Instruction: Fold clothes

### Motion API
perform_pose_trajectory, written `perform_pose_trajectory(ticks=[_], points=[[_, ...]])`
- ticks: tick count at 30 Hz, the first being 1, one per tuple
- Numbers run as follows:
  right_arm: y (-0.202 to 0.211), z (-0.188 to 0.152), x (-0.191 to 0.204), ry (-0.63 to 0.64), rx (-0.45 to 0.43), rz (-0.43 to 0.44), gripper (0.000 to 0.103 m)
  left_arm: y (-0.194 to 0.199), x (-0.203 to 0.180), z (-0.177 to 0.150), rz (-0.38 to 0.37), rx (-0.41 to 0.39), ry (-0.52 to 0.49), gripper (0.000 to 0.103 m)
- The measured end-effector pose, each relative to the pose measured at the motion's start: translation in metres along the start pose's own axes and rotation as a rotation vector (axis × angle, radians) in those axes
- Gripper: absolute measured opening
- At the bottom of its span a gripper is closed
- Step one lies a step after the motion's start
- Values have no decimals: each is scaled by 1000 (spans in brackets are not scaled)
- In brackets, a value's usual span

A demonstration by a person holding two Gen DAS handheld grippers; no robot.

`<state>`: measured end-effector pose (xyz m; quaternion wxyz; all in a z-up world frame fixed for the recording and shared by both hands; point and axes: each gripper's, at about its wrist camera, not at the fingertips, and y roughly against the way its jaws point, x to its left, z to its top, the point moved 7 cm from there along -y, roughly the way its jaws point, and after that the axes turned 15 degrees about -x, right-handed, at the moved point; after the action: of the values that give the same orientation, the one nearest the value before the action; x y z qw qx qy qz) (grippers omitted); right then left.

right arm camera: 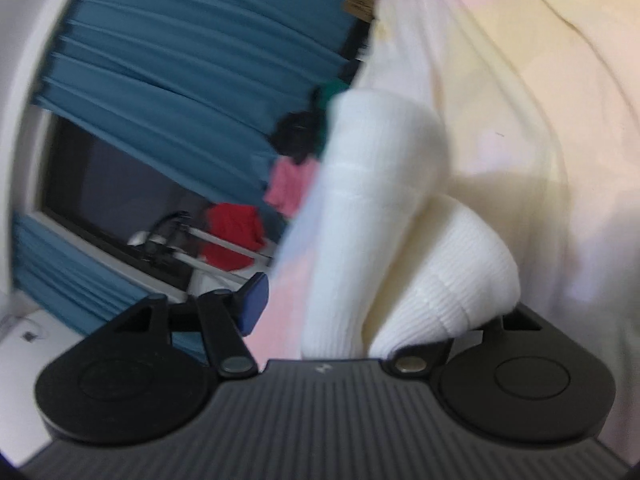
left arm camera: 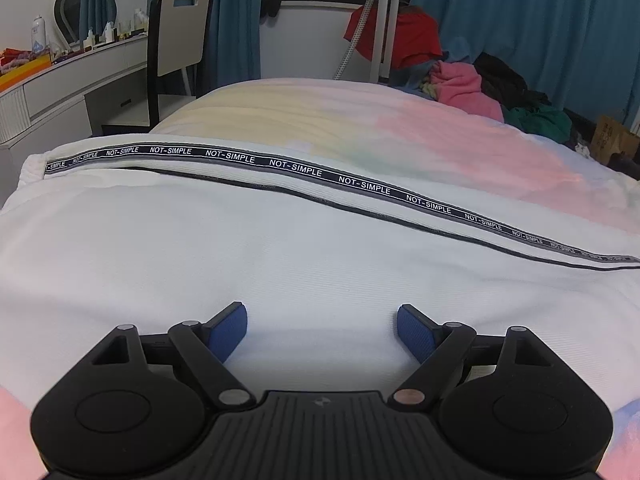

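Left wrist view: a bed under a pastel bedspread of cream, pink and pale blue patches (left arm camera: 460, 136), filling most of the room's middle. Spread flat on it, a white ribbed-knit garment (left arm camera: 240, 248); along it runs a black tape printed NOT-SIMPLE in white (left arm camera: 296, 168), with a thin dark piping line just below. That tape marks the garment's long axis, slanting from the left edge of view, near a white ribbed cuff, down toward the right. Left gripper (left arm camera: 322, 328), black with blue pads: jaws spread apart over the white cloth, nothing between them. Behind the bed: teal curtains (left arm camera: 540, 20), a heap of pink, black, green and red clothes (left arm camera: 472, 84), a white chair with a black frame (left arm camera: 180, 40), a white dressing table crowded with bottles (left arm camera: 80, 76).

Right wrist view, blurred and rolled sideways: a white ribbed sleeve or cuff (right arm camera: 384, 208) folded over itself on the same bedspread, its end lying against the gripper's body. Right gripper (right arm camera: 360, 312): one blue pad visible, clear of the cloth; the other finger is hidden behind the knit. Jaws released, gripping nothing.
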<state>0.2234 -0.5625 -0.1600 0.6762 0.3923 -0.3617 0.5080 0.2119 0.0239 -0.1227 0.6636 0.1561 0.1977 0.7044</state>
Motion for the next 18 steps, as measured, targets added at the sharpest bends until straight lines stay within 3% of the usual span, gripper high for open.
perform_pose_trajectory(ticks=[2, 4, 6, 8, 10, 13, 18], points=[[-2, -1, -10, 5, 7, -34, 66, 0, 0, 0, 3, -1, -6, 84], [-5, -1, -13, 33, 15, -50, 57, 0, -1, -1, 8, 0, -17, 84], [-6, -2, -12, 117, 29, -96, 30, 0, -2, -2, 11, 2, -34, 84], [-4, 0, -10, 165, 10, -132, 16, -3, -4, -3, 12, 9, -60, 85], [1, 3, 2, 185, -43, -123, 14, -4, -4, -4, 12, 16, -79, 85], [8, 1, 41, 335, -102, -78, 14, -5, -3, -2, 10, 26, -77, 85], [36, -39, 137, 687, -216, 59, 14, -2, -1, 5, -9, 28, -83, 85]])
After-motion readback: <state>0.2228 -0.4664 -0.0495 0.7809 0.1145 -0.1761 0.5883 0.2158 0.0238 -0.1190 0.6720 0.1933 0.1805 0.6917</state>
